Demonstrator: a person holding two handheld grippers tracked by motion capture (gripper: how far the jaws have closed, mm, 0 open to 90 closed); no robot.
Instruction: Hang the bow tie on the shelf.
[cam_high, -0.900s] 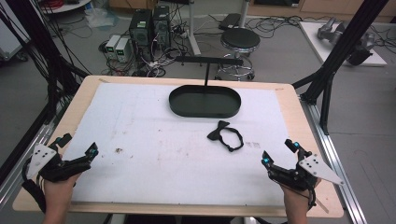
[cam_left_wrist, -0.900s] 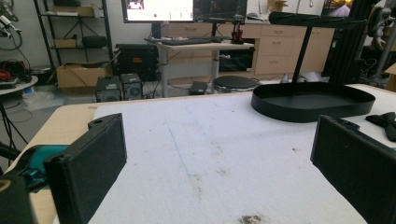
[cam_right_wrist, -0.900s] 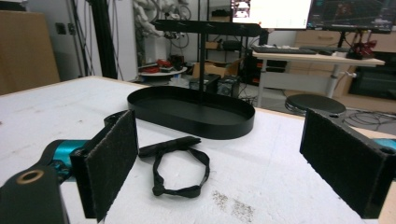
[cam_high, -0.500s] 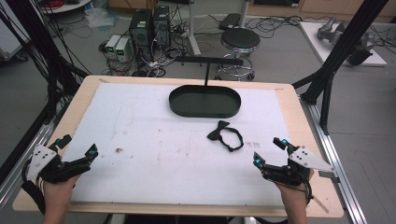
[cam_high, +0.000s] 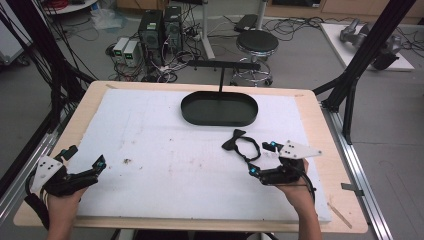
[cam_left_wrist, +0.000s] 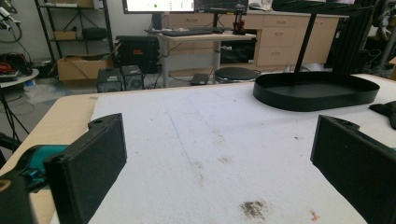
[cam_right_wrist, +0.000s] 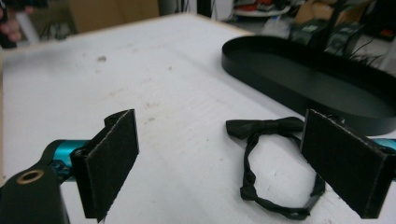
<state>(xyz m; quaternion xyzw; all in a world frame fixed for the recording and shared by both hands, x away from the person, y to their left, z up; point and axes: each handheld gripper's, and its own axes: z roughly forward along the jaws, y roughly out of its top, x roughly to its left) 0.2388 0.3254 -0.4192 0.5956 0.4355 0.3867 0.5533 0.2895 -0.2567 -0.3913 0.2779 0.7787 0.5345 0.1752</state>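
Your right tool (cam_high: 261, 158) has its jaws spread wide with nothing between them; the bow tie (cam_right_wrist: 271, 158) lies on the bench (cam_high: 150, 145) just ahead of it. Beyond sits the black tray (cam_high: 219, 108). Your left tool (cam_high: 85, 165) is spread too, well apart.

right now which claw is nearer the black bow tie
Right. The right claw sits open just beside the bow tie; the left claw is far across the table.
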